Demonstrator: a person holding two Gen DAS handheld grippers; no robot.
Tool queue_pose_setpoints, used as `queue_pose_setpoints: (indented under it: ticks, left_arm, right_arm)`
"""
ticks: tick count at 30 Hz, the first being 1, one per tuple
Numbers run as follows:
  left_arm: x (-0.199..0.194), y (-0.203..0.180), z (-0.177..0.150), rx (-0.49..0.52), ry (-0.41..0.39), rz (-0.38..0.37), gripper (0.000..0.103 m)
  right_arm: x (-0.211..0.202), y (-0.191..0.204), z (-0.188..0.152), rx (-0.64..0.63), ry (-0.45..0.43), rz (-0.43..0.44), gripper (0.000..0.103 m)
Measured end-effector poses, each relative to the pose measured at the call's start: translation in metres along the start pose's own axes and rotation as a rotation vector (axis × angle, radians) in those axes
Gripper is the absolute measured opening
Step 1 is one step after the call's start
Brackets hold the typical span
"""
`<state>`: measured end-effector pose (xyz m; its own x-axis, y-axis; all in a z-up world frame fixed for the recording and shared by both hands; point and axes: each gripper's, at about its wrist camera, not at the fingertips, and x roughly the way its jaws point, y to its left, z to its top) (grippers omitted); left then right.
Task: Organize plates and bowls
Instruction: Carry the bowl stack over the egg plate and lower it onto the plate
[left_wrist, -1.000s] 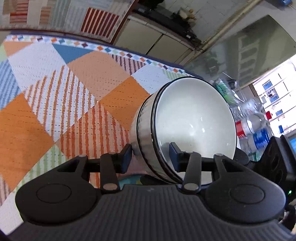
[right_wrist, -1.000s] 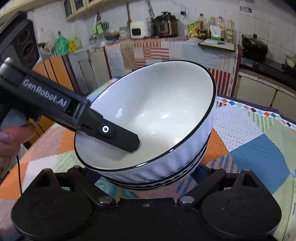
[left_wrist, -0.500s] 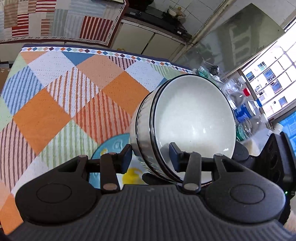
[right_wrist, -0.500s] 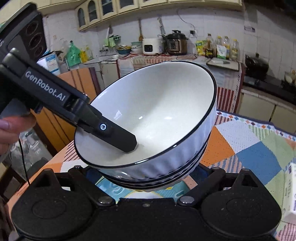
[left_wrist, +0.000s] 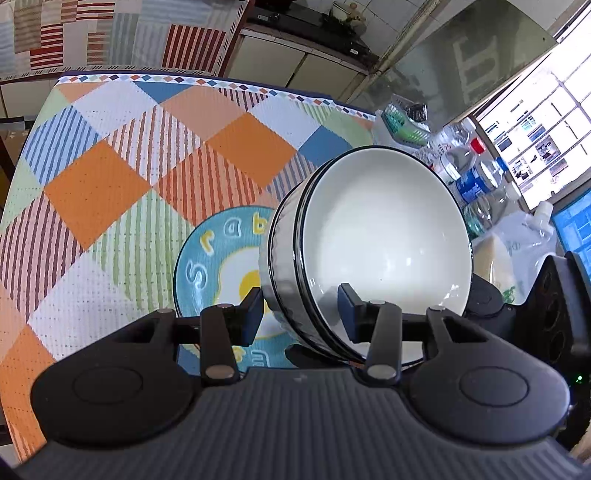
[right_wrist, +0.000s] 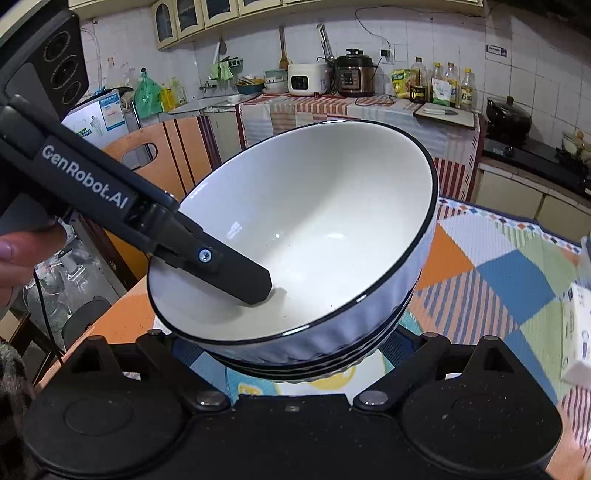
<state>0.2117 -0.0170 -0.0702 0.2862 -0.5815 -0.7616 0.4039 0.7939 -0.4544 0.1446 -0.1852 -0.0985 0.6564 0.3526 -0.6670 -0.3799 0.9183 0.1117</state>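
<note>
A stack of white bowls (left_wrist: 384, 243) with black rims hangs tilted in the air above a blue plate (left_wrist: 214, 266) on the patchwork tablecloth (left_wrist: 110, 166). The left gripper (left_wrist: 301, 314) clamps the stack's wall, one finger (right_wrist: 236, 273) inside the top bowl. The right gripper (right_wrist: 291, 354) sits beneath the stack, its grasp hidden from view.

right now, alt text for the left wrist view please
The left gripper pinches the wall of a stack of white black-rimmed bowls, tilted above a blue plate. Beneath lies a patchwork tablecloth, with plastic bottles at right.
</note>
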Motion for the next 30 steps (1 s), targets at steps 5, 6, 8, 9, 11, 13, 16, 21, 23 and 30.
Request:
queue_pose_setpoints:
  ticks: [5,6,8,9,11,13,16,21,23,30]
  left_arm:
    - [0.004,0.005,-0.013,0.019,0.0,0.012,0.042]
    - [0.004,0.007,-0.015,0.018,0.002,0.012,0.042]
    - [0.008,0.009,-0.016,0.017,0.012,0.016,0.042]
    - [0.01,0.01,-0.018,0.021,0.015,0.018,0.042]
    - [0.015,0.012,-0.02,0.023,0.016,0.02,0.042]
    - [0.021,0.016,-0.021,0.012,0.021,0.014,0.042]
    - [0.032,0.022,-0.022,0.002,0.031,0.006,0.042]
    - [0.054,0.031,-0.025,-0.009,0.042,-0.009,0.042]
    - [0.062,0.035,-0.026,-0.016,0.047,-0.012,0.042]
    - [0.079,0.045,-0.027,-0.033,0.054,-0.01,0.042]
  right_arm:
    - [0.006,0.005,-0.011,0.03,0.006,-0.002,0.097]
    - [0.008,0.005,-0.012,0.033,0.007,-0.003,0.097]
    - [0.012,0.006,-0.014,0.023,0.014,-0.007,0.097]
    - [0.014,0.006,-0.015,0.017,0.016,-0.011,0.097]
    - [0.018,0.007,-0.018,0.018,0.024,-0.014,0.097]
    - [0.023,0.005,-0.02,0.021,0.036,-0.016,0.097]
    - [0.028,0.005,-0.025,0.014,0.052,-0.024,0.097]
    - [0.042,-0.002,-0.029,0.024,0.09,-0.04,0.097]
    - [0.047,-0.004,-0.034,0.02,0.103,-0.043,0.097]
    - [0.063,-0.009,-0.037,0.019,0.143,-0.055,0.097]
